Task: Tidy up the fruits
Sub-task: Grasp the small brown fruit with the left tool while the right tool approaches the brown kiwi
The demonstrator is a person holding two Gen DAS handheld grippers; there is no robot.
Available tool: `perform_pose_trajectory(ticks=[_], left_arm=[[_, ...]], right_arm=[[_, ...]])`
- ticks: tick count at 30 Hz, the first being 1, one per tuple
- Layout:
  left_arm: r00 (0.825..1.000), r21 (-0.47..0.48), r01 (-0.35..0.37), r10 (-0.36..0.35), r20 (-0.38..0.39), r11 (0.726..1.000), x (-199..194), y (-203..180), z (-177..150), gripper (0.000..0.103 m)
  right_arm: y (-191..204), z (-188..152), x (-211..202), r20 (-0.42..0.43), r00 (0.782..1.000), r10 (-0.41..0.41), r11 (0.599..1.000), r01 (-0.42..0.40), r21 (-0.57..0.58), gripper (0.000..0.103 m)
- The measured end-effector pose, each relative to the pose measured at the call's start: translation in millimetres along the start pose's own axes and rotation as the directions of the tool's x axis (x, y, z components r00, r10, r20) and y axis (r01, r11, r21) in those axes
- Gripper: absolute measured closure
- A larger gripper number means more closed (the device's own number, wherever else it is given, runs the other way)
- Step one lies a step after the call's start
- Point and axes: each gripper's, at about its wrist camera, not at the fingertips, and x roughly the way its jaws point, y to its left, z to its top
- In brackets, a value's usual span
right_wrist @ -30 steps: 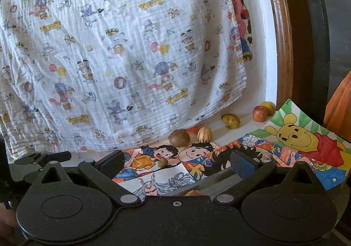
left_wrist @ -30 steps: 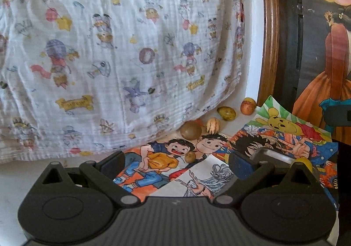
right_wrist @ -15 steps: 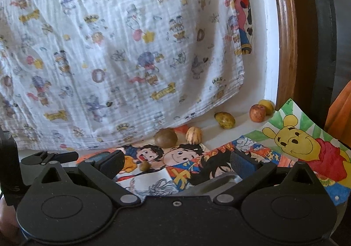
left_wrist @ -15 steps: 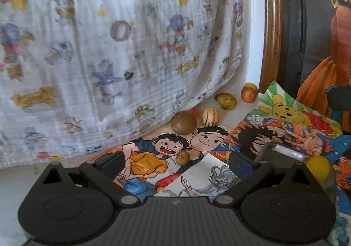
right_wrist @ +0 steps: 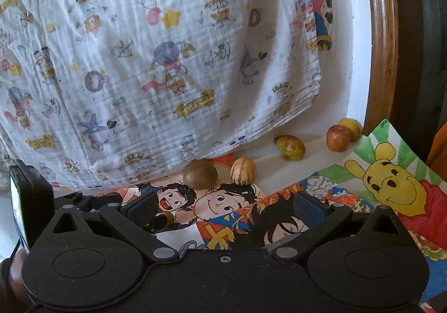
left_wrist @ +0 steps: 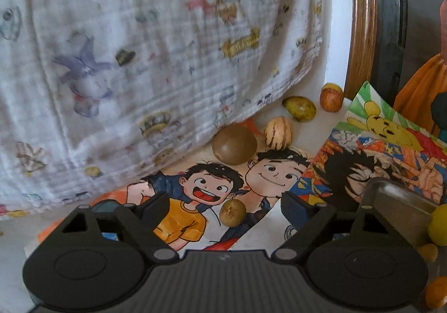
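My left gripper (left_wrist: 225, 197) is open low over the cartoon posters (left_wrist: 212, 190). A small brown fruit (left_wrist: 232, 212) lies in line with the gap between its fingers, untouched. Farther back are a large brown round fruit (left_wrist: 234, 144), a striped pale fruit (left_wrist: 278, 136), a mottled green-yellow fruit (left_wrist: 299, 108) and a red apple (left_wrist: 331, 99). My right gripper (right_wrist: 226, 198) is open and holds nothing. In its view the small brown fruit (right_wrist: 164, 219) is half hidden behind the left finger. The large brown fruit (right_wrist: 200, 174) and striped fruit (right_wrist: 243, 172) sit ahead.
A printed white cloth (left_wrist: 139, 61) hangs close behind the fruits. A wooden frame (left_wrist: 360, 19) stands at the right. A metal tray (left_wrist: 391, 195) at the right holds a yellow fruit (left_wrist: 438, 225) and orange ones (left_wrist: 437, 292). A hand (right_wrist: 14, 271) shows at lower left.
Both grippers moved forward and lower toward the fruits. The small brown fruit now sits much closer, in line with the left gripper's fingers. Both stayed open.
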Motion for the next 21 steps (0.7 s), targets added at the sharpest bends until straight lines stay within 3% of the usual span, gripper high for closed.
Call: perform_pose_trajectory(ticks=[15,21], left_arm=[[0.999,0.009,0.007,-0.007,-0.041,1.000,29,3,-2,0.023],[0.997,-0.003,0.009,-0.009,-0.071,1.000,42,4,-3,0.034]], right_arm=[[-1,13,42,-0.026,1.000,0.017,1.000,-0.017,-0.007,0.000],[-2,14,50,-0.031,0.999,0.020,1.000,-0.020,-0.003,0.000]])
